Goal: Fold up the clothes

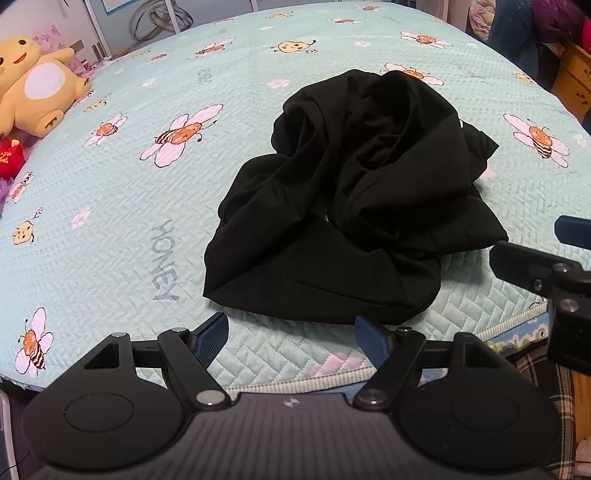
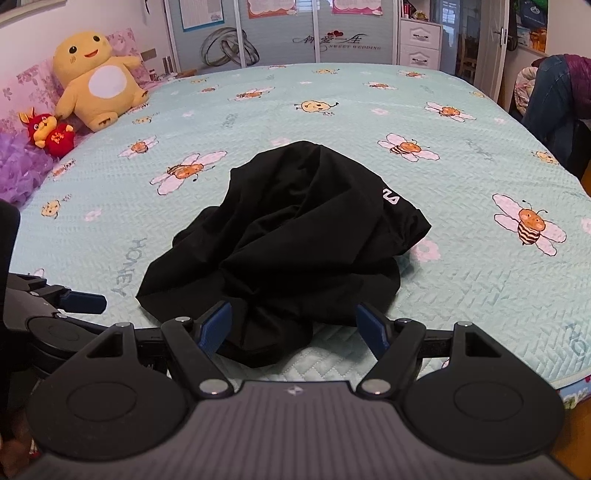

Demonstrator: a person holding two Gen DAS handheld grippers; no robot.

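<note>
A crumpled black garment (image 1: 351,192) lies in a heap on the pale green bee-print bedspread (image 1: 110,221), near the bed's front edge. It carries a small white logo (image 2: 390,196) on its right side. My left gripper (image 1: 291,341) hovers just short of the heap's near hem, jaws wide apart, nothing between them. My right gripper (image 2: 293,328) is open too. Its blue fingertips (image 2: 216,325) straddle the heap's lowest fold without pressing on it. Each gripper shows at the edge of the other's view: the right gripper (image 1: 554,251) and the left gripper (image 2: 74,301).
A big yellow plush toy (image 2: 96,81) and a small red one (image 2: 51,133) sit at the far left by purple pillows (image 2: 22,166). Clothes hang over a chair (image 2: 554,99) at the right. Wardrobe doors (image 2: 277,33) stand behind the bed.
</note>
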